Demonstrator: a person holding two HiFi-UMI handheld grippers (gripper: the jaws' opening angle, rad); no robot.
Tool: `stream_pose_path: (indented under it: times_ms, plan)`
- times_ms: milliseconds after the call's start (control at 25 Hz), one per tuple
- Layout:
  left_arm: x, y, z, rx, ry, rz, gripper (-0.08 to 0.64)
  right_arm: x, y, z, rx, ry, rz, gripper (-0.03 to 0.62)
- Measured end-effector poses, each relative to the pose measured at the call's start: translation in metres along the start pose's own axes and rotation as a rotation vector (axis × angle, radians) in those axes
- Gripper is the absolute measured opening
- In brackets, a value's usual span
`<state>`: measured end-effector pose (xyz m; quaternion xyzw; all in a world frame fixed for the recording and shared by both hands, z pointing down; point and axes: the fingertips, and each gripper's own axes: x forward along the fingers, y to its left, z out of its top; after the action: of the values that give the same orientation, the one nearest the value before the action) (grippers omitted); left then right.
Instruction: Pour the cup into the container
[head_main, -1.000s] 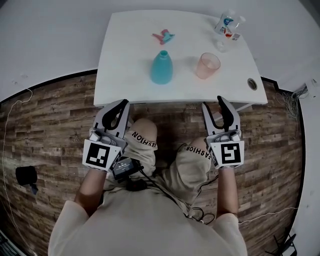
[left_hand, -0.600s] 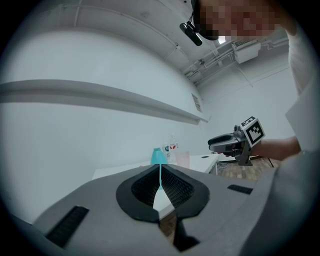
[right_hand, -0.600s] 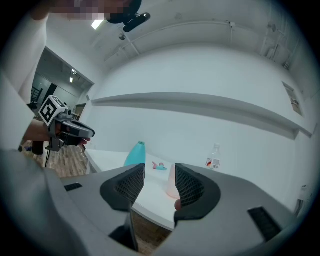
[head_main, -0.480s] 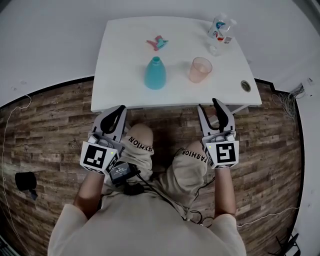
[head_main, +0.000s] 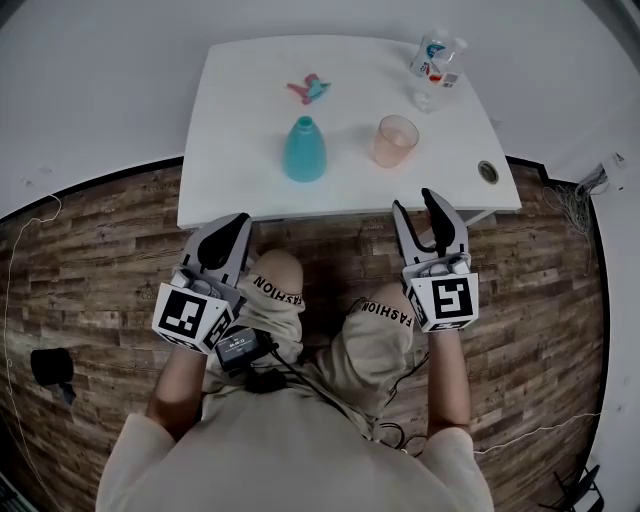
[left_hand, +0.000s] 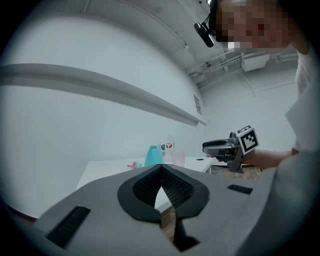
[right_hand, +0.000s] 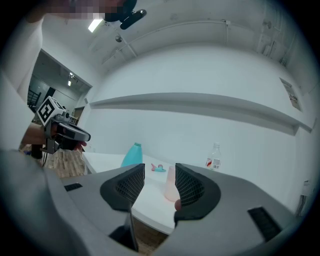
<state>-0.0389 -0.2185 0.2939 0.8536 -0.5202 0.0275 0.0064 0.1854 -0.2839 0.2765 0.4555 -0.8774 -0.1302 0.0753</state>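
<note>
head: steeply down on table (head_main: 240, 120) | gripper views: level, sharing that table

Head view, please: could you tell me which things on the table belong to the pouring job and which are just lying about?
For the job: pink cup; teal bottle, likely the container.
Lying about: clear labelled bottle; small pink-and-teal item; small clear object.

White worktop (head_main: 235, 160) — teal bottle (head_main: 303, 151) ahead of the left tool (head_main: 232, 222), pink cup (head_main: 394, 141) ahead of the right tool (head_main: 415, 203); beyond them, a small pink-and-teal piece (head_main: 310, 89) and a clear bottle (head_main: 432, 56).
</note>
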Motion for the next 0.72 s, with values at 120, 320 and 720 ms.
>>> stream_pose_path:
  times_ms: [120,320,720]
  plan:
    - [0.004,-0.005,0.001,0.011,0.005,-0.013,0.012,0.000,-0.001,0.000,0.008,0.000,0.005,0.172]
    - [0.007,-0.003,0.003,0.015,0.006,-0.020,0.012,0.003,-0.002,-0.003,0.017,0.013,0.020,0.173]
    - [0.013,0.008,0.014,0.026,-0.004,-0.020,0.012,0.015,-0.015,-0.006,0.015,0.041,0.070,0.190]
